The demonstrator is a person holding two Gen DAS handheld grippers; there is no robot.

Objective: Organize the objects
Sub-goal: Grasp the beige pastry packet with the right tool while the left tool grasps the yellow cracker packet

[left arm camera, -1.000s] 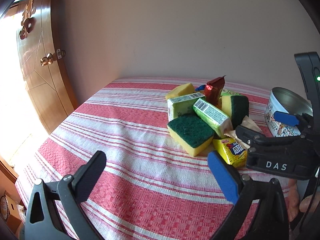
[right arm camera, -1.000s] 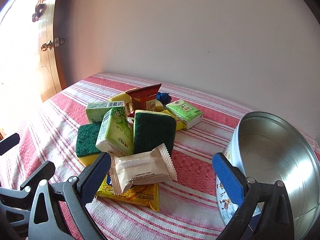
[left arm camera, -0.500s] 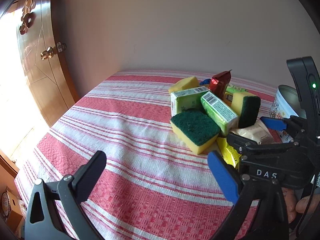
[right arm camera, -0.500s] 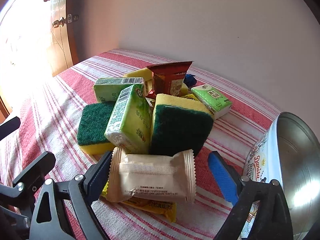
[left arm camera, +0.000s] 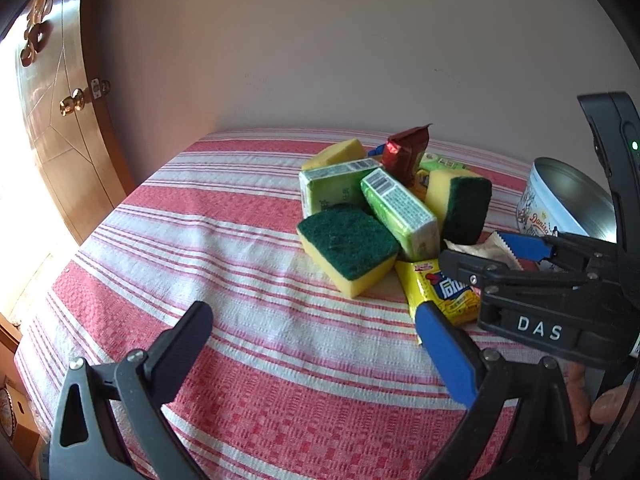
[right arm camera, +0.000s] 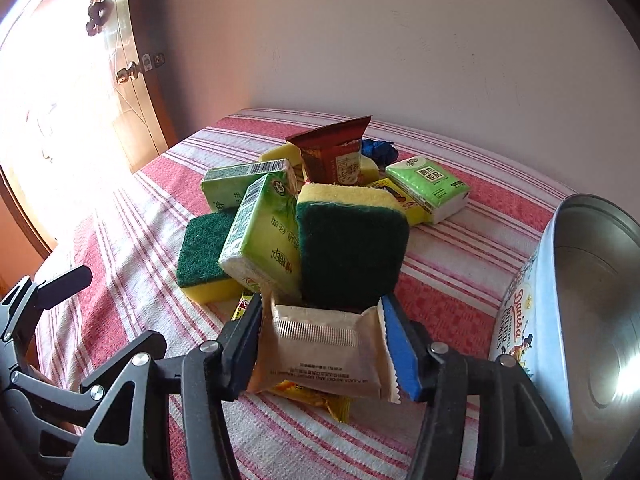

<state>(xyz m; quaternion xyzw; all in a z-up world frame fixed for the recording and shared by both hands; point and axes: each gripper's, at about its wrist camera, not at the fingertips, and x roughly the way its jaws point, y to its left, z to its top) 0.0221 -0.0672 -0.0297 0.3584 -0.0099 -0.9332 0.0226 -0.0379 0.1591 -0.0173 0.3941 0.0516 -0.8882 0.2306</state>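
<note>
A: What could go wrong here?

B: The upright yellow sponge with the dark green scouring face point(right arm camera: 352, 252) leans right behind the beige crinkle-edged snack packet point(right arm camera: 324, 350). Lift that packet carelessly and I judge the sponge tips forward, taking the green-wrapped tissue pack point(right arm camera: 264, 236) beside it down too. The packet also lies on a flat yellow sachet point(right arm camera: 316, 398), which may drag along toward the near edge of the red-and-white striped tablecloth point(right arm camera: 448, 292). And the foil is slick and puffy; a grip on its sealed ends could slip.

A: Left to right, then. How do the jaws stand?

B: The left gripper point(left arm camera: 308, 356) hangs spread wide over bare cloth near the near-left part of the tabletop, nothing between its fingers, clear of the heap.

A: And the right?

B: The right gripper point(right arm camera: 320, 344) has just been closing, and the beige packet sits between its fingers. The black pad point(right arm camera: 244, 340) and the blue pad point(right arm camera: 398, 350) now press the packet's two crimped ends, so it grasps it, about half closed.

A: Where would it go?

B: Probably the open round metal biscuit tin point(right arm camera: 584, 312), at the right edge just beside the heap.
</note>
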